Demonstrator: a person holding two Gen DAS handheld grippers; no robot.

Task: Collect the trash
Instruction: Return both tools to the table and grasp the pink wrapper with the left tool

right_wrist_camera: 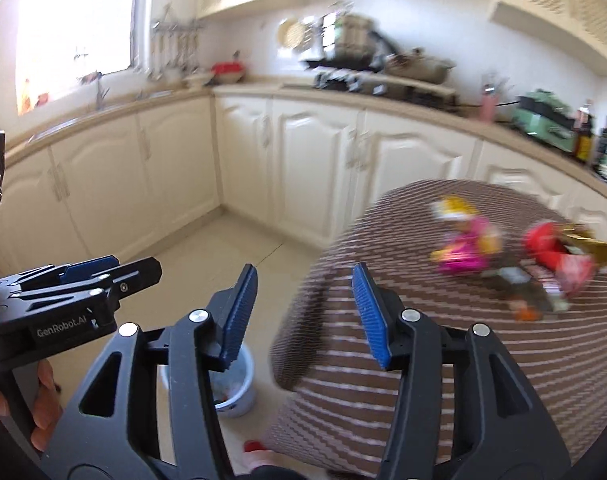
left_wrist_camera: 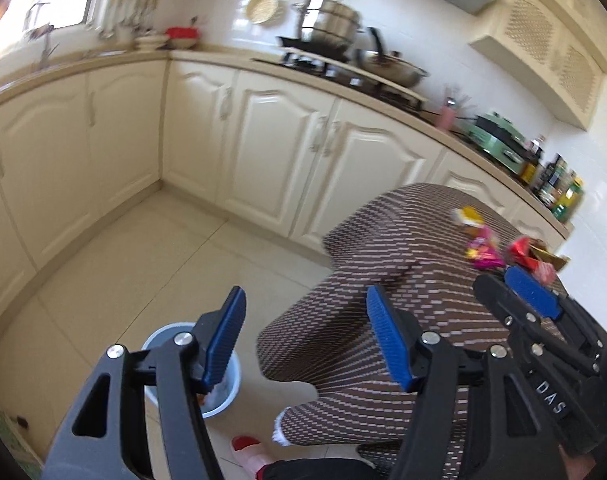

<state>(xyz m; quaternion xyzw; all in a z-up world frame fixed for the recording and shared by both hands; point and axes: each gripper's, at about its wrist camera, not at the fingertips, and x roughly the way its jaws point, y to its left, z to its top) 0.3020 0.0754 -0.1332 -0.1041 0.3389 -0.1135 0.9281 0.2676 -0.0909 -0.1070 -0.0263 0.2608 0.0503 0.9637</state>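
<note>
1. Pile of wrappers [right_wrist_camera: 515,258] on the far right part of the table [right_wrist_camera: 483,380], under a brown striped cloth: a yellow piece at the back, a pink one [right_wrist_camera: 469,250] in the middle, a red one [right_wrist_camera: 559,256] with a gold scrap to its right, darker bits in front. Blurred in the right wrist view, so exact count not clear.
2. Pile stretched roughly along a 10-to-4 line across the tabletop in that view.
3. From the right tongs [right_wrist_camera: 305,312]: trash at about 2 o'clock, well apart, nothing between the blue pads. Spread wide, empty.
4. From the left tongs [left_wrist_camera: 305,338]: the same wrappers [left_wrist_camera: 483,246] at about 1 to 2 o'clock, with the right tongs seen just below the red piece at the right edge of the left wrist view. Also spread wide, empty.
5. Nearer of the two, as a judgement: the right tongs, already over the table on the side of the pile; the left tongs sit further left, toward the floor.
6. Blue bin [left_wrist_camera: 219,384] on the floor at 7 to 8 o'clock of the left tongs, just beside the table's hanging cloth, some rubbish already in it; in the right wrist view [right_wrist_camera: 239,386] at 7 o'clock.
7. Likely coming move: right tongs forward and rightward to the pink wrapper, closing across its short side, then back toward the bin.
</note>
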